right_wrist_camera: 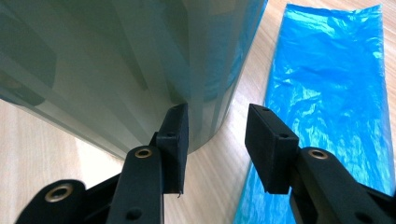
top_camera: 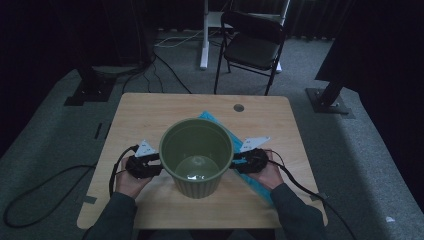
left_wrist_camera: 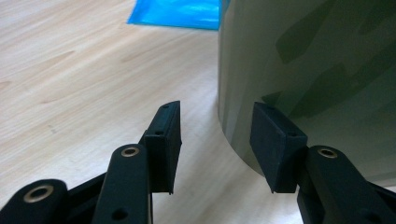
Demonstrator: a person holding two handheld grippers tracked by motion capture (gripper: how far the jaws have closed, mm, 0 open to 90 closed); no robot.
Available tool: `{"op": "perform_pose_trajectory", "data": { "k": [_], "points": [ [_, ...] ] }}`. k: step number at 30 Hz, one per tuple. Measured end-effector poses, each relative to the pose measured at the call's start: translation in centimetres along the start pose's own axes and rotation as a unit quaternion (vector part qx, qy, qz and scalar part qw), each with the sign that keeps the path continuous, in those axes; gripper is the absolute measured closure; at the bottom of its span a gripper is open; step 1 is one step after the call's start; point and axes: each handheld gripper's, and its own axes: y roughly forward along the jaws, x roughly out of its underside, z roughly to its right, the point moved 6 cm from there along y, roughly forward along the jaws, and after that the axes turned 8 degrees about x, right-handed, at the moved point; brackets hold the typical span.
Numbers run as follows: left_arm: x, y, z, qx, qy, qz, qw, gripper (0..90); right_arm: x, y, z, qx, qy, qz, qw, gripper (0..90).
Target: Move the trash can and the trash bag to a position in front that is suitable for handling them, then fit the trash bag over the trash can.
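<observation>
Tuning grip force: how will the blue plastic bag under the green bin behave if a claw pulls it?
The blue plastic bag looks thin and crinkled, so probably floppy and very light. Its glossy film may slip between pads. It seems partly pinned under the green bin, so a pull would likely stretch it or drag the bin.

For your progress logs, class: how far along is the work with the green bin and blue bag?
Done: the green bin stands upright on the table. In hand: the left tool and right tool flank it, open. Left: the flat blue bag is not yet in the bin.
</observation>
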Motion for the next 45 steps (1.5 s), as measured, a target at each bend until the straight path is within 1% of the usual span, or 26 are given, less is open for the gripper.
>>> {"op": "perform_pose_trajectory", "data": {
  "k": [2, 4, 6, 8, 10, 11, 13, 14, 15, 16, 17, 19, 21, 23, 25, 27, 29, 32, 33, 34, 38, 40, 41, 42, 43, 45],
  "points": [
    [0.0, 0.0, -0.7, -0.007, -0.005, 0.004, 1.0, 53.0, -0.3, 0.4, 0.0, -0.001, 0.002, 0.001, 1.0, 59.4],
    [0.1, -0.1, -1.3, -0.012, -0.011, 0.007, 0.9998, 51.2, -0.6, 0.9, 0.1, 0.001, -0.002, 0.001, 1.0, 56.9],
    [0.2, -0.2, -1.9, -0.018, -0.019, 0.008, 0.9996, 50.2, -0.8, 1.4, 0.4, 0.011, -0.002, -0.003, 0.9999, 54.6],
    [0.4, -0.3, -2.4, -0.024, -0.024, 0.008, 0.9994, 49.4, -0.5, 2.1, 1.2, 0.032, 0.007, -0.016, 0.9993, 52.7],
    [0.6, -0.4, -2.9, -0.03, -0.032, 0.009, 0.999, 48.9, 0.1, 2.9, 1.9, 0.056, 0.014, -0.036, 0.9977, 51.1],
    [0.6, -0.4, -2.9, -0.03, -0.032, 0.009, 0.999, 48.5, 0.1, 2.9, 1.9, 0.056, 0.014, -0.036, 0.9977, 51.1],
    [0.7, -0.6, -3.4, -0.035, -0.038, 0.011, 0.9986, 48.3, 1.1, 3.8, 2.6, 0.078, 0.019, -0.058, 0.9951, 48.7],
    [0.8, -0.6, -3.6, -0.036, -0.041, 0.011, 0.9984, 48.2, 1.4, 4.0, 2.7, 0.083, 0.02, -0.065, 0.9942, 47.8],
    [0.8, -0.6, -3.6, -0.036, -0.043, 0.012, 0.9984, 48.2, 1.7, 4.3, 2.9, 0.094, 0.02, -0.076, 0.9924, 47.1],
    [0.8, -0.6, -3.7, -0.036, -0.044, 0.012, 0.9983, 48.2, 1.8, 4.5, 2.9, 0.099, 0.016, -0.08, 0.9918, 46.8],
    [0.8, -0.5, -3.7, -0.036, -0.043, 0.012, 0.9983, 48.0, 1.9, 4.7, 2.9, 0.103, 0.016, -0.084, 0.991, 46.7],
    [0.8, -0.5, -3.6, -0.036, -0.04, 0.009, 0.9985, 47.7, 2.2, 5.3, 2.8, 0.102, 0.015, -0.092, 0.9904, 46.8],
    [0.8, -0.4, -3.5, -0.037, -0.036, 0.008, 0.9986, 47.5, 2.6, 5.8, 3.0, 0.111, 0.011, -0.105, 0.9882, 46.7],
    [0.8, -0.4, -3.4, -0.035, -0.034, 0.005, 0.9988, 47.3, 2.9, 6.3, 3.1, 0.114, 0.011, -0.113, 0.9869, 46.7],
    [0.9, -0.4, -3.4, -0.035, -0.036, 0.007, 0.9987, 47.3, 3.1, 6.5, 3.1, 0.114, 0.012, -0.117, 0.9865, 46.9],
    [0.9, -0.4, -3.4, -0.033, -0.038, 0.008, 0.9987, 47.2, 3.3, 6.7, 3.3, 0.118, 0.013, -0.124, 0.9852, 47.6],
    [0.9, -0.5, -3.4, -0.029, -0.039, 0.009, 0.9988, 47.2, 3.3, 6.7, 3.4, 0.115, 0.017, -0.123, 0.9855, 48.2],
    [0.9, -0.5, -3.3, -0.028, -0.037, 0.007, 0.9989, 47.0, 3.5, 6.6, 3.6, 0.11, 0.023, -0.12, 0.9865, 48.8],
    [0.8, -0.4, -3.2, -0.028, -0.035, 0.007, 0.999, 47.0, 3.7, 6.4, 3.8, 0.106, 0.033, -0.119, 0.9866, 48.7],
    [0.8, -0.4, -3.2, -0.026, -0.035, 0.007, 0.999, 47.0, 3.9, 6.3, 4.0, 0.107, 0.036, -0.119, 0.9864, 48.8],
    [0.9, -0.3, -3.1, -0.025, -0.035, 0.006, 0.9991, 46.5, 4.4, 5.7, 4.6, 0.106, 0.045, -0.127, 0.9852, 50.4],
    [0.9, -0.4, -3.1, -0.025, -0.036, 0.007, 0.999, 46.5, 4.7, 5.2, 4.9, 0.108, 0.047, -0.133, 0.9841, 51.1],
    [0.9, -0.4, -3.1, -0.025, -0.036, 0.007, 0.999, 46.5, 4.7, 5.2, 4.9, 0.108, 0.047, -0.133, 0.9841, 51.1],
    [0.9, -0.4, -3.2, -0.026, -0.036, 0.006, 0.999, 46.5, 4.9, 5.0, 5.0, 0.112, 0.048, -0.138, 0.983, 51.5],
    [0.9, -0.4, -3.2, -0.026, -0.036, 0.007, 0.999, 46.5, 5.2, 4.6, 5.3, 0.114, 0.047, -0.142, 0.9822, 54.0],
    [0.9, -0.5, -3.2, -0.025, -0.037, 0.009, 0.999, 46.4, 5.5, 4.2, 5.7, 0.116, 0.05, -0.145, 0.9812, 55.9]
  ]
}}
